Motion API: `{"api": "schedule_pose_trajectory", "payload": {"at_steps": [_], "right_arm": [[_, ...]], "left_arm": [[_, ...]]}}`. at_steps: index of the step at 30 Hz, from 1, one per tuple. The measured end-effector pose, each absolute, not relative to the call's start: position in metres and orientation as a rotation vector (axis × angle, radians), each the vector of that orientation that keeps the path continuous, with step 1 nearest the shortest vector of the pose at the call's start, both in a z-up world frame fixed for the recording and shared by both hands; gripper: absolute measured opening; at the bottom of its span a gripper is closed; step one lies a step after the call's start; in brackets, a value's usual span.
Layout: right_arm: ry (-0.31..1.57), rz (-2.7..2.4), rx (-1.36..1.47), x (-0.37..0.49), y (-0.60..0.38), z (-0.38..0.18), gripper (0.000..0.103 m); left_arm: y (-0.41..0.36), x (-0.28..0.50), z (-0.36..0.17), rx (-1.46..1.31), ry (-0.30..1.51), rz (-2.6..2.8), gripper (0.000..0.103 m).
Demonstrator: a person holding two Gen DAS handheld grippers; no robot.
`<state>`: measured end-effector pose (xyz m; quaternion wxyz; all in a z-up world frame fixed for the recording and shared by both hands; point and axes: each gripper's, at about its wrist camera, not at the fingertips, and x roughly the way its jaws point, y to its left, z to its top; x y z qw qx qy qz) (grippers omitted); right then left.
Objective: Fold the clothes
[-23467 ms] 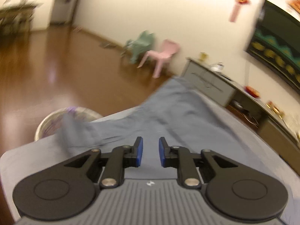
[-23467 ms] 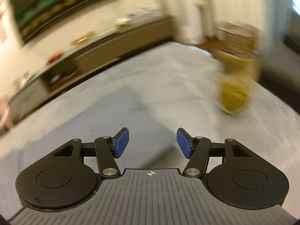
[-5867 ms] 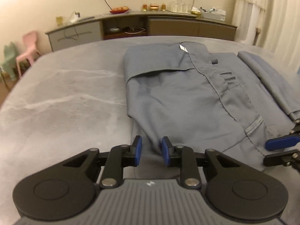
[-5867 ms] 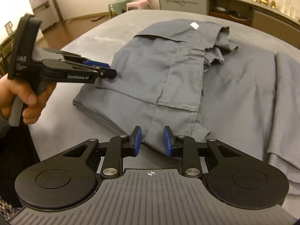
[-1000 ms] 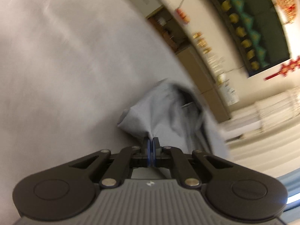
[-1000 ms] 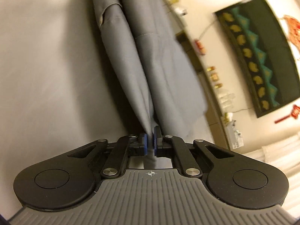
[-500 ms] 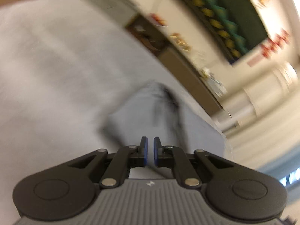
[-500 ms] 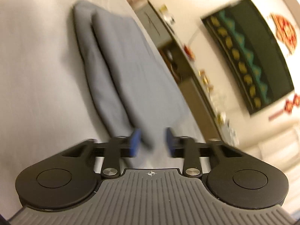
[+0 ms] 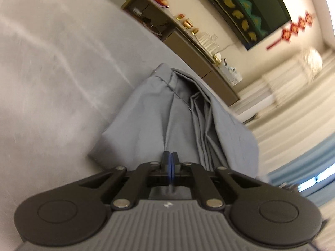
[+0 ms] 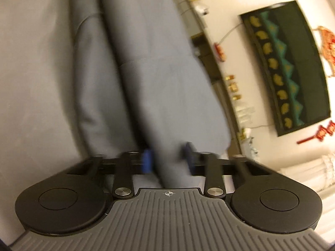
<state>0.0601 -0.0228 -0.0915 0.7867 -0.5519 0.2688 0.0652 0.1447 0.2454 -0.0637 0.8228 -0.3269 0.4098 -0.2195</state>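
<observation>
A grey garment (image 9: 150, 113) lies folded lengthwise on the grey table (image 9: 52, 73), its creases running in toward my left gripper (image 9: 170, 163). That gripper is shut on the garment's near edge, blue pads pressed together. In the blurred right wrist view the same grey garment (image 10: 146, 52) stretches away as a long folded strip. My right gripper (image 10: 167, 161) has its jaws apart and closing, with a raised fold of the cloth between the blue pads (image 10: 146, 163); they do not visibly press on it.
A long low sideboard (image 9: 188, 48) with a fruit plate, jars and glasses runs behind the table. Above it hang a dark framed panel (image 10: 293, 62) and red ornaments (image 9: 293, 29). Pale curtains (image 9: 293, 96) are on the right. Bare table (image 10: 31, 83) lies left of the garment.
The left jaws parted slightly half a second ago and are shut again on the cloth edge. The right gripper released the edge it held and now straddles a fold with jaws apart.
</observation>
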Motion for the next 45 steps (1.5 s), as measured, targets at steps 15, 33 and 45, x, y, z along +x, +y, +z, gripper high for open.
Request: {"api": "schedule_pose_trajectory", "payload": {"at_steps": [15,33,45], "right_arm": [[0.586,0.146,-1.195,-0.007,0.034,-0.079,0.0],[0.671,0.275,-0.117,0.021,-0.07,0.005,0.037],[0.823,0.348,-0.016,0.034,-0.087,-0.011,0.034]], "left_arm": [[0.256,0.14,-0.077,-0.759,0.857,-0.459,0.003],[0.183,0.107,-0.008,-0.282,0.606,-0.564,0.017],[0.181,0.121,-0.05,-0.177,0.716,-0.465,0.004]]}}
